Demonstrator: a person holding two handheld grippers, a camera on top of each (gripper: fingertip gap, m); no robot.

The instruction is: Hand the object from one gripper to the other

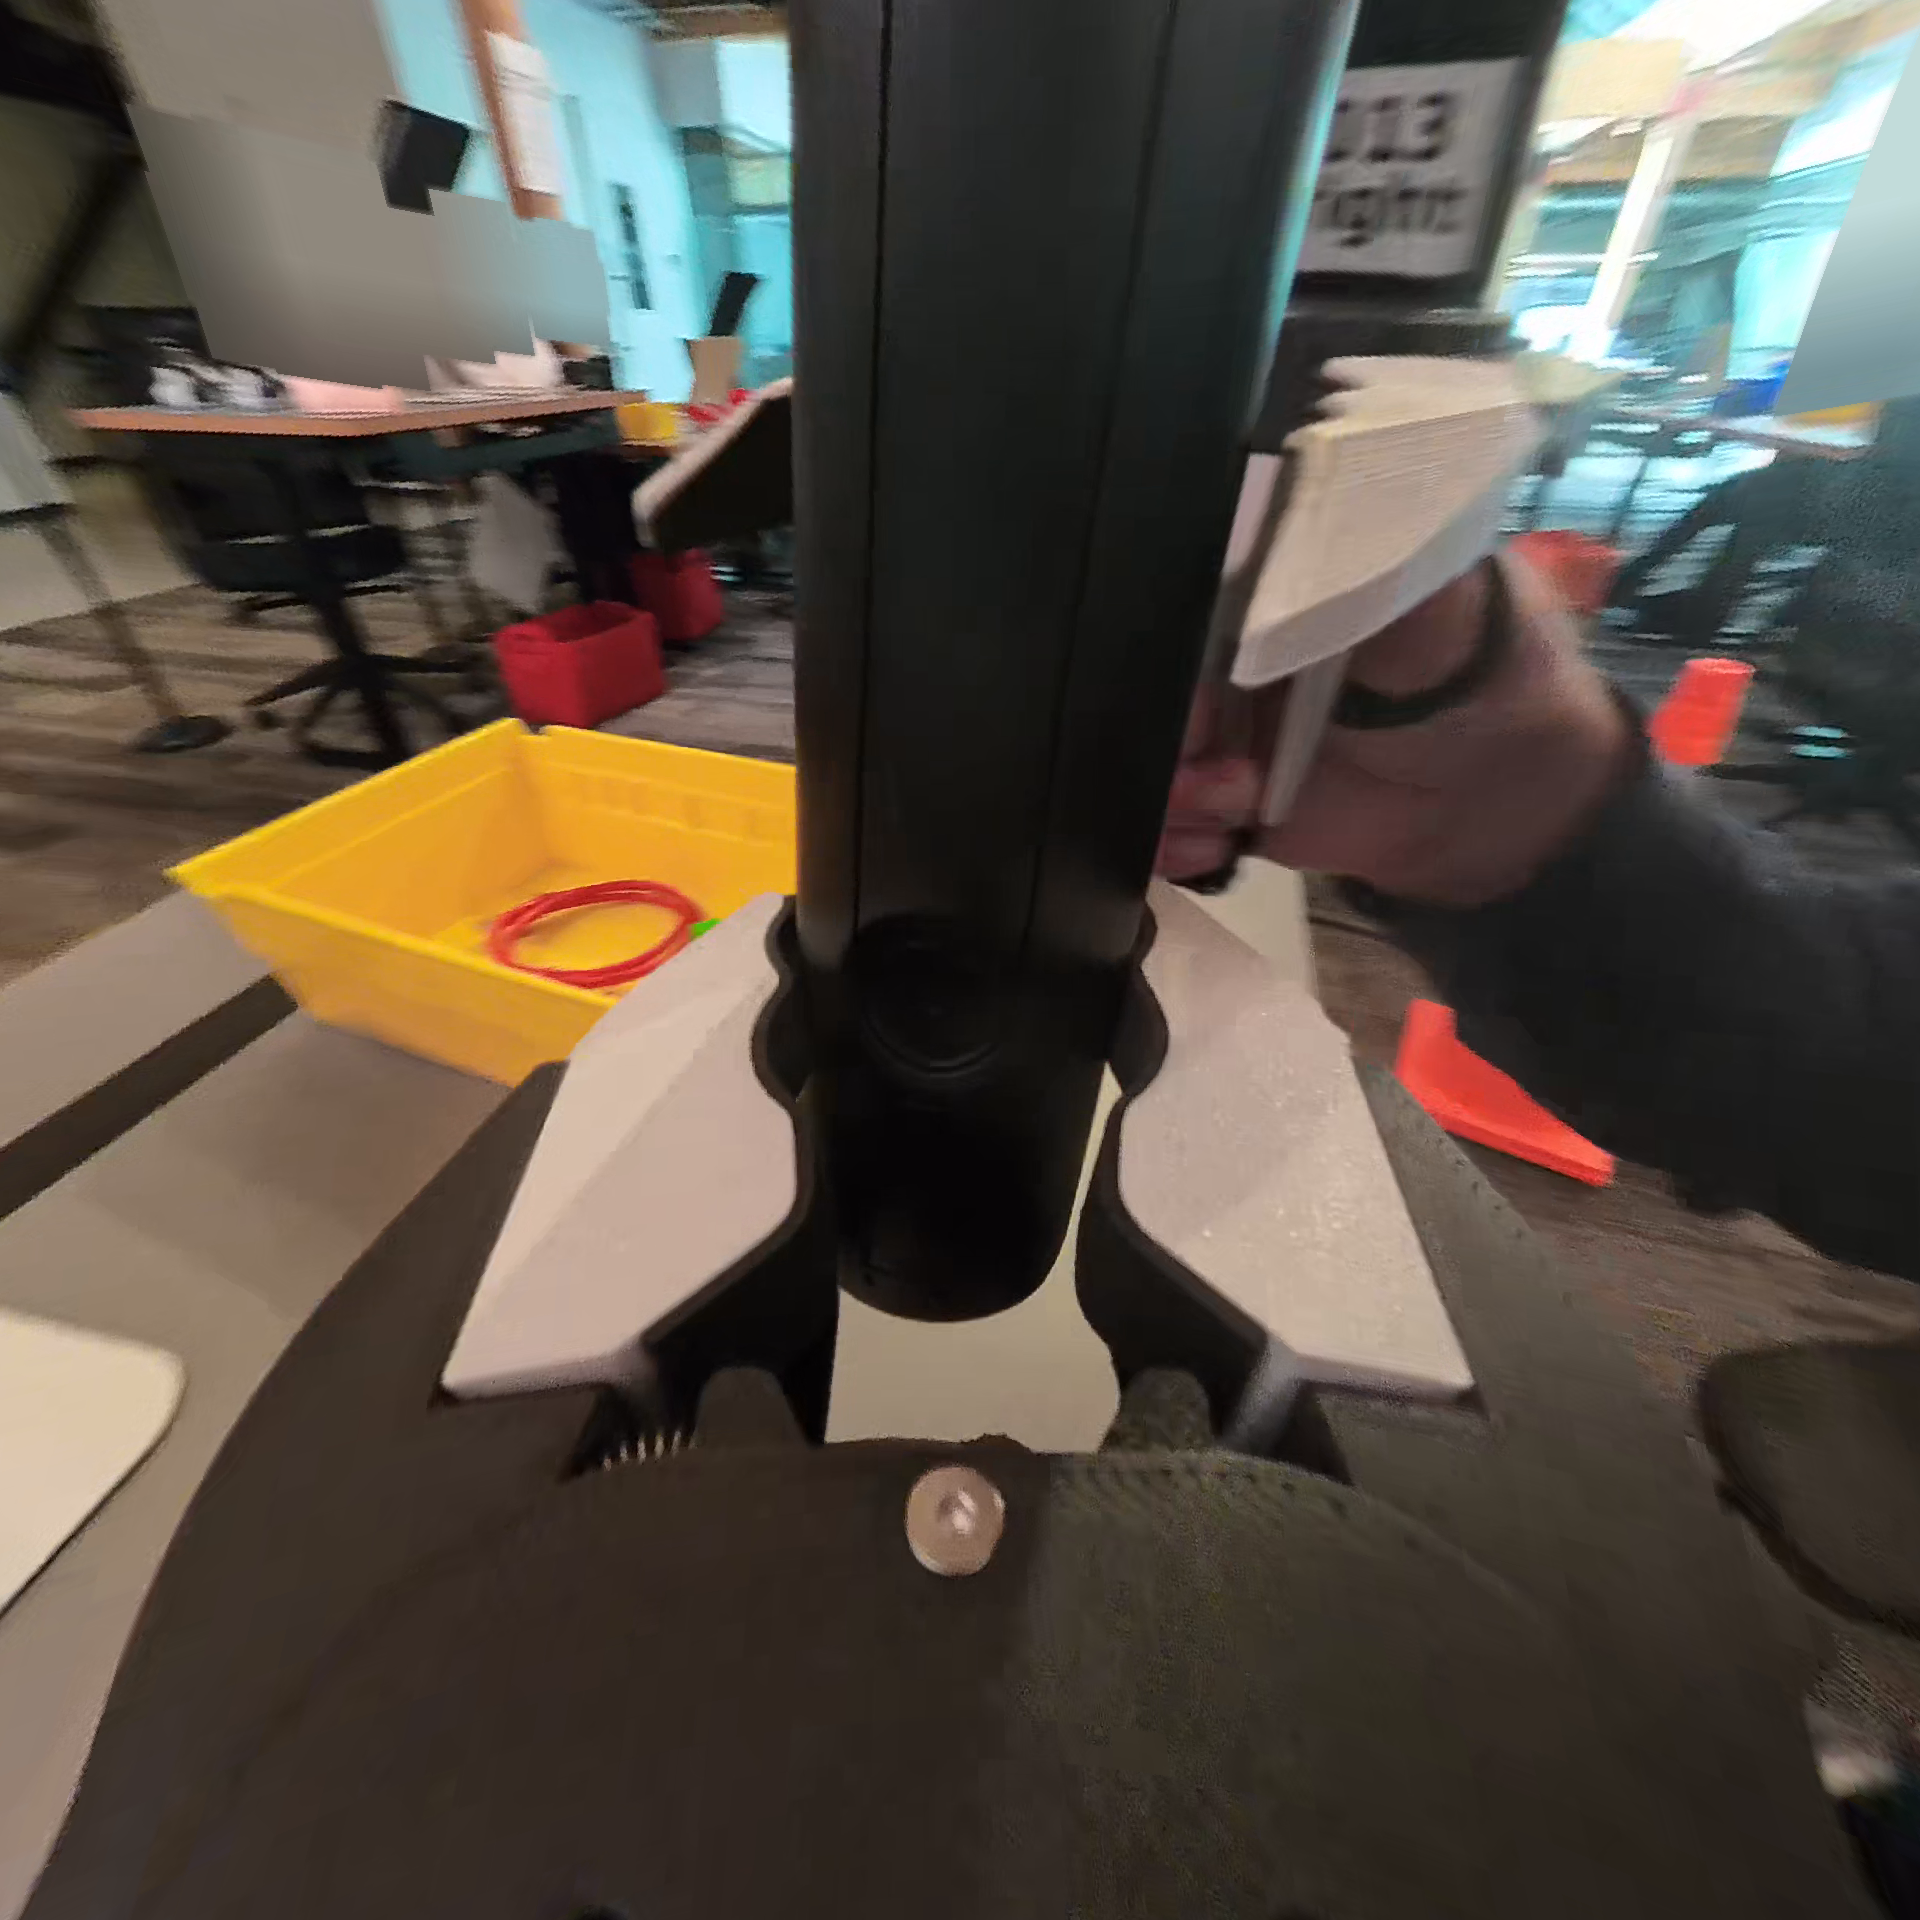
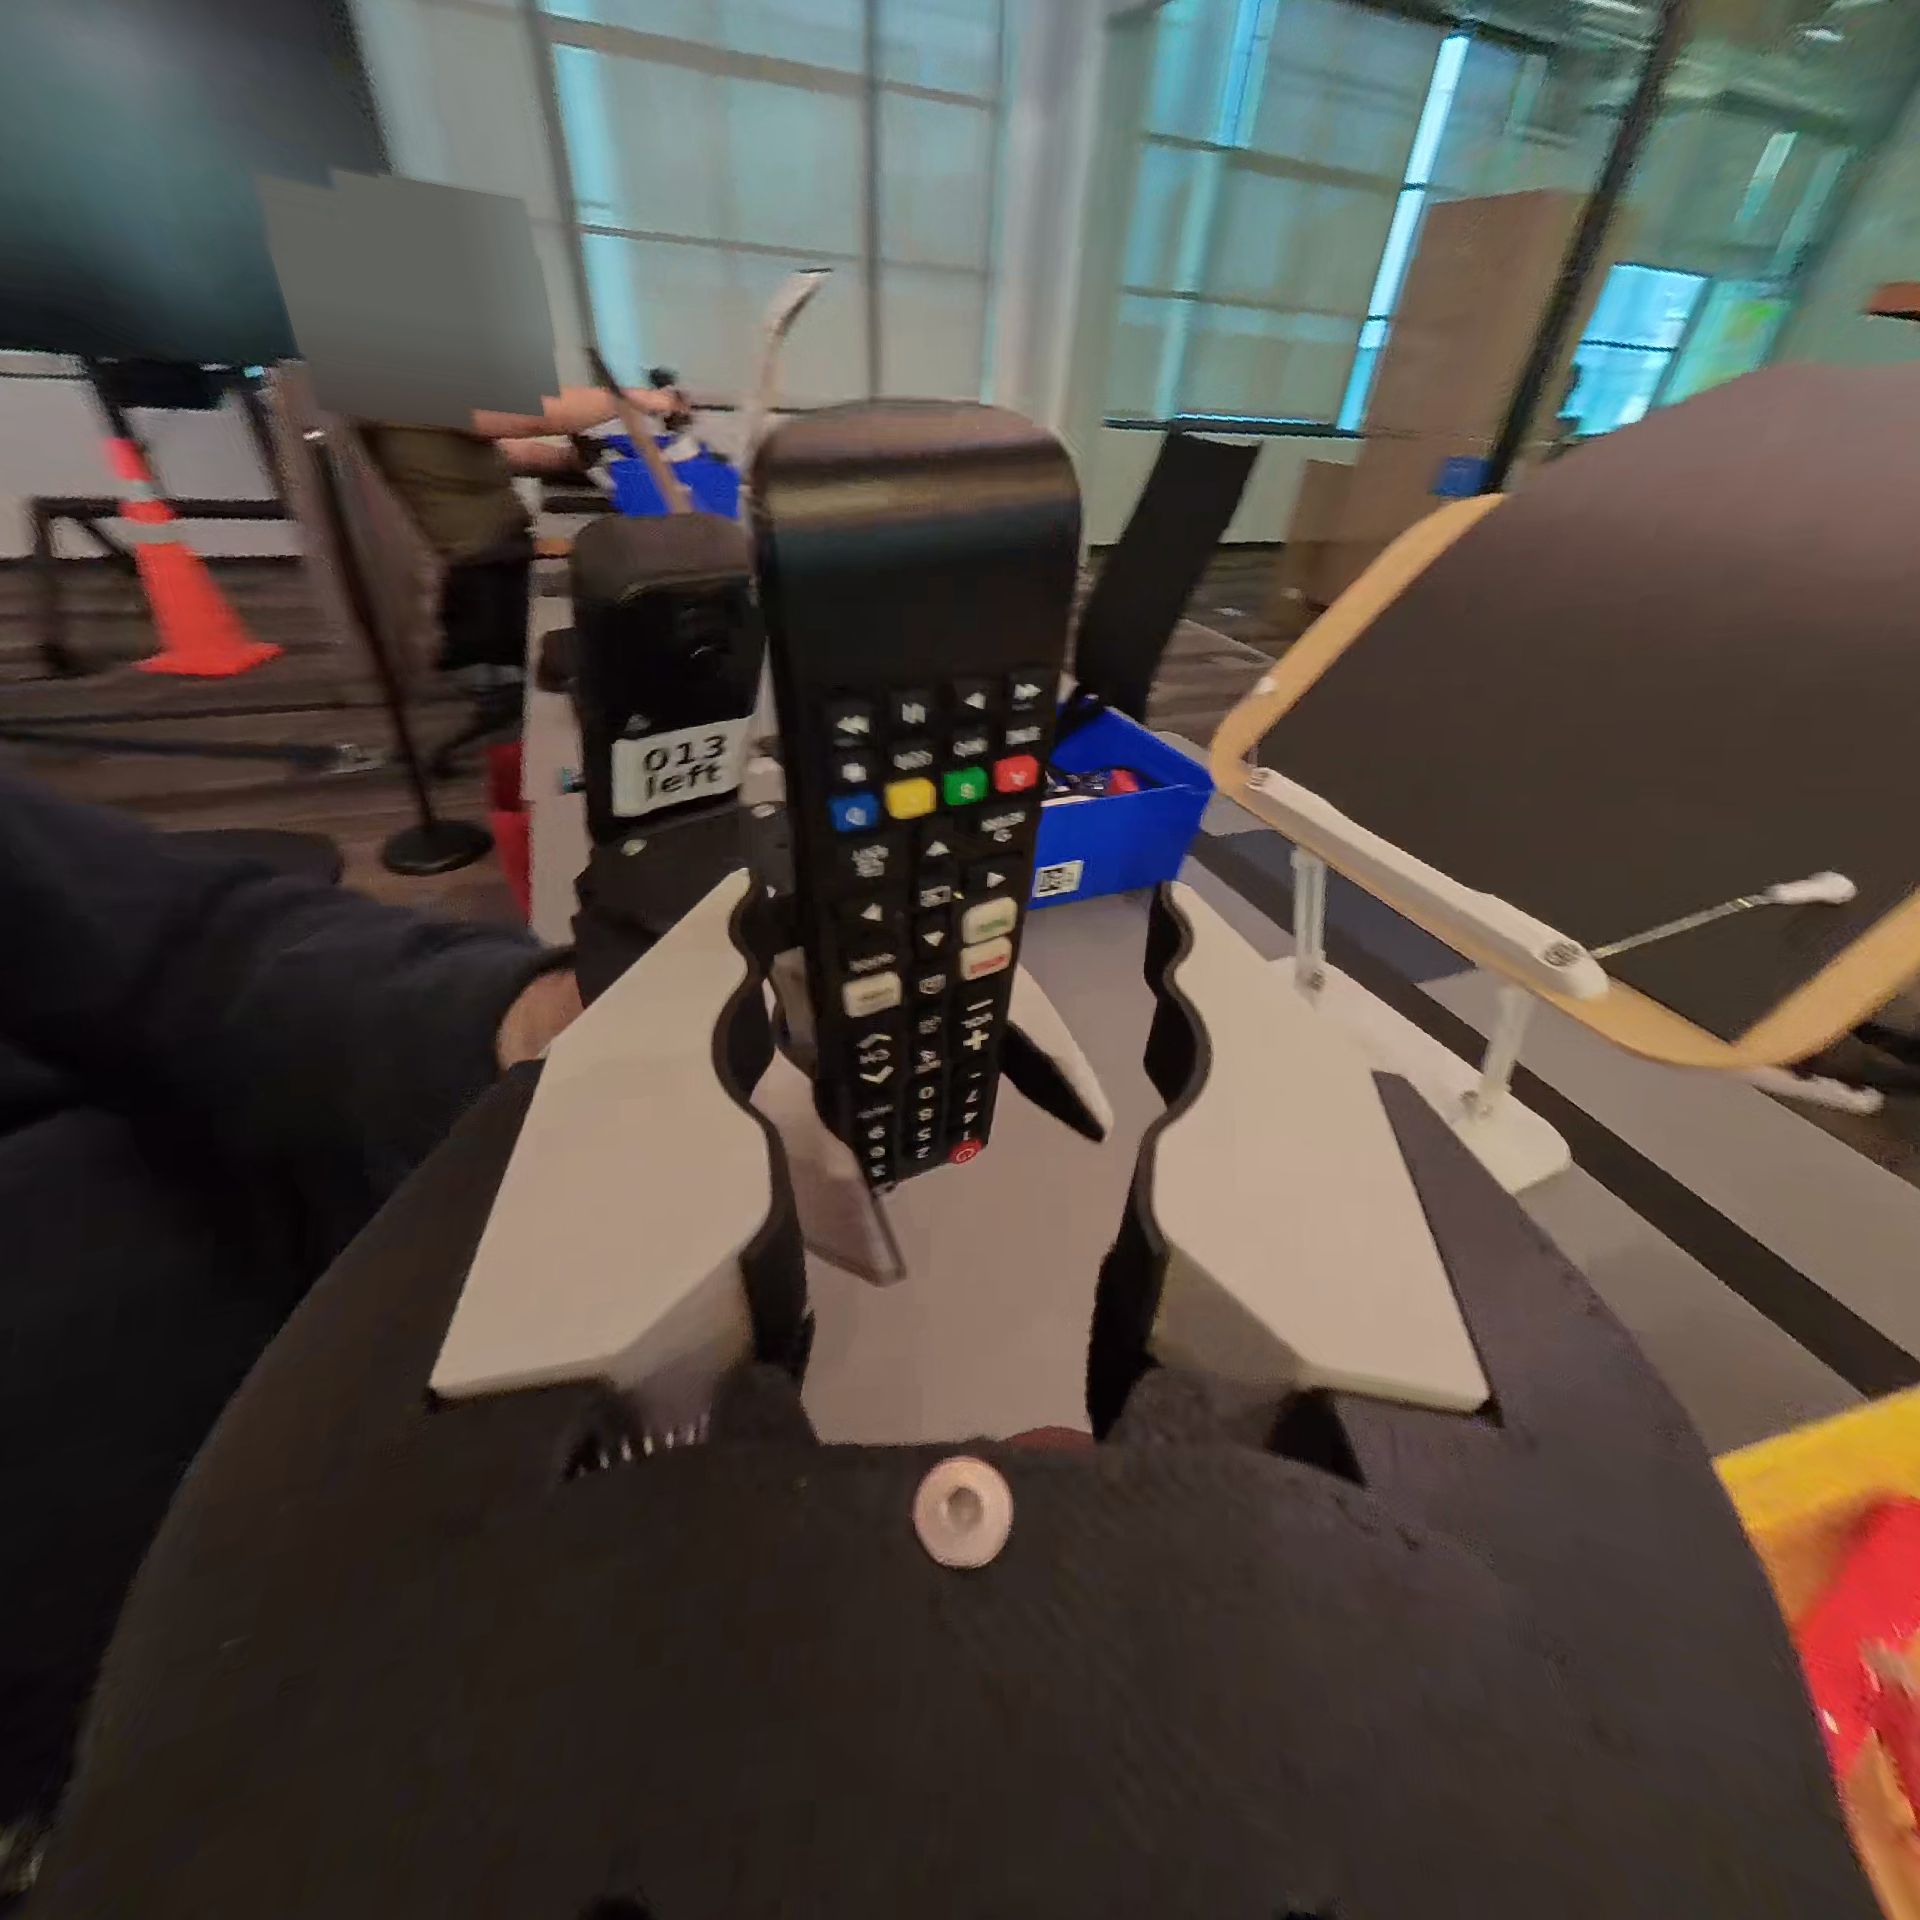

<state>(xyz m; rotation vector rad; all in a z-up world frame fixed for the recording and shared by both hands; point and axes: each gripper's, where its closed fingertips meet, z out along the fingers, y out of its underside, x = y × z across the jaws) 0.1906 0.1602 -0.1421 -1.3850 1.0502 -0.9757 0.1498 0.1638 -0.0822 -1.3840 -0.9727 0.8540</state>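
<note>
A black remote control [image 1: 997, 520] stands upright, its back towards the left wrist view. My left gripper [image 1: 956, 1049] is shut on its lower end. In the right wrist view the remote [image 2: 914, 582] shows its button side, with the left gripper [image 2: 971, 1174] clamped on its bottom end. My right gripper [image 2: 954, 904] is open, its fingers on either side of the remote with a gap on each side. The right gripper [image 1: 945, 592] also shows in the left wrist view, held by a hand [image 1: 1434, 769], its white fingers [image 1: 1382, 540] flanking the remote.
A yellow bin [image 1: 395, 935] with a red cord loop [image 1: 592, 935] sits on the grey table. A blue bin [image 2: 1132, 821] stands behind the remote. A tilted dark board on a white stand [image 2: 1558, 727] is at the right. An orange cone [image 2: 177, 592] stands on the floor. My hands' fingertips stand some 6 cm from each other.
</note>
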